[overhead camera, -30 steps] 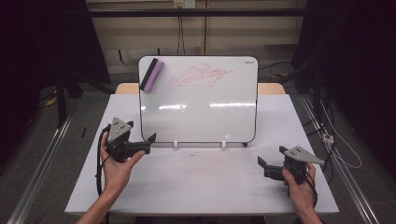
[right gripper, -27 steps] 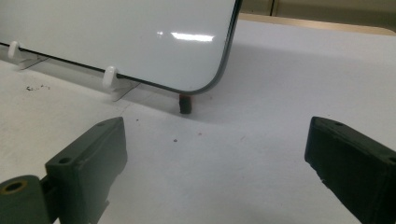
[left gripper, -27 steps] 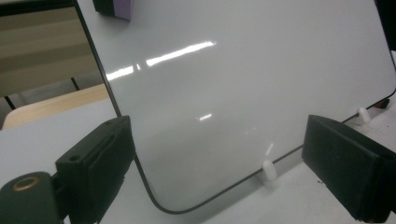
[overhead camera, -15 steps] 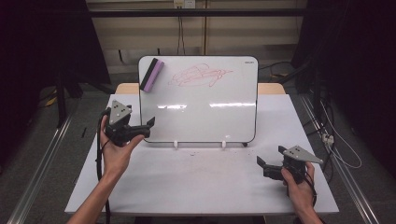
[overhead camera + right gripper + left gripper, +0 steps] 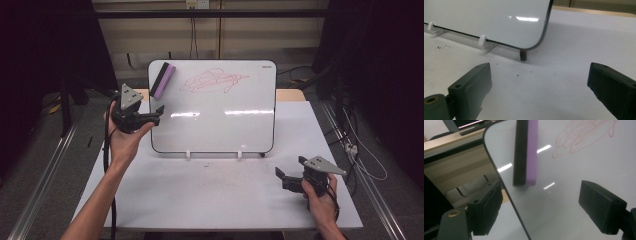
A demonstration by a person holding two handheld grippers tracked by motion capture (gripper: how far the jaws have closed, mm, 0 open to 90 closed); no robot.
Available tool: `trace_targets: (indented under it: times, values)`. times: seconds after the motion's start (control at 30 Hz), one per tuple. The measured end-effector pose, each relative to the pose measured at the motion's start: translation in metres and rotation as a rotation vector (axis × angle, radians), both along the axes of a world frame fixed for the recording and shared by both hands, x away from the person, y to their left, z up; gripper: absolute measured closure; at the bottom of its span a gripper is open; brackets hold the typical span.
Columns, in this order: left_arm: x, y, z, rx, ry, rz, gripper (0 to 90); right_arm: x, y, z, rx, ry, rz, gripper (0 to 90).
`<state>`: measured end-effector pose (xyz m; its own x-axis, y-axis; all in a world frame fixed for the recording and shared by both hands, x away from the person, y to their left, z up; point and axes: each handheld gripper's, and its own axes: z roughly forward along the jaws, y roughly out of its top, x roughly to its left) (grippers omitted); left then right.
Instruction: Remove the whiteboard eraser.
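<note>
From above: whiteboard (image 5: 215, 107) propped upright on small white feet at the back of the white surface (image 5: 210, 195), so the face is reachable. Red scribble (image 5: 214, 81) near the top; purple-and-black eraser (image 5: 163, 80) clinging tilted at the upper-left corner. Left gripper (image 5: 150, 117) raised beside the board's left edge, below the eraser. Right gripper (image 5: 287, 176) low near the front right, well apart, likely idle.

Left gripper view: fingers (image 5: 486, 210) spread wide, empty, straddling the board's edge, aimed at the eraser (image 5: 525, 152) just ahead, probably for a grasp.

Right gripper view: fingers (image 5: 471, 85) wide, holding nothing, facing the board's lower corner (image 5: 534, 37).
</note>
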<state>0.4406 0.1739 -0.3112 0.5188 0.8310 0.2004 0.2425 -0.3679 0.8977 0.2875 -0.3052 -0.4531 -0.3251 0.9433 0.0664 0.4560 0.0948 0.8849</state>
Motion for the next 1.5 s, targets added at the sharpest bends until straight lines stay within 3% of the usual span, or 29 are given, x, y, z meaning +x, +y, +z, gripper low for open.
trace_targets:
  times: [0.17, 0.37, 0.67, 0.93, 1.1, 1.23, 1.5]
  values:
    - [0.012, -0.001, 0.006, 0.004, -0.008, 0.014, 26.5, 0.000, 0.000, 0.000, -0.003, 0.001, 0.000, 5.2]
    - [0.025, -0.009, 0.011, 0.049, -0.002, 0.031, 31.6, 0.000, 0.000, 0.000, -0.006, 0.002, -0.003, 5.3]
    - [0.042, -0.014, 0.006, 0.064, 0.024, 0.061, 42.9, 0.000, 0.000, -0.001, -0.006, 0.002, 0.000, 5.3]
    - [0.047, -0.019, 0.001, 0.115, 0.030, 0.057, 47.1, 0.000, 0.001, -0.001, -0.006, 0.003, 0.005, 5.3]
    - [0.050, -0.022, 0.000, 0.118, 0.021, 0.062, 51.9, 0.001, 0.002, -0.001, -0.006, 0.005, 0.010, 5.2]
    - [0.049, -0.025, -0.001, 0.118, 0.023, 0.053, 61.7, 0.001, 0.001, -0.001, -0.007, 0.005, 0.009, 5.2]
    - [0.048, -0.025, 0.000, 0.138, 0.012, 0.058, 63.3, 0.001, 0.001, -0.001, -0.008, 0.005, 0.011, 5.2]
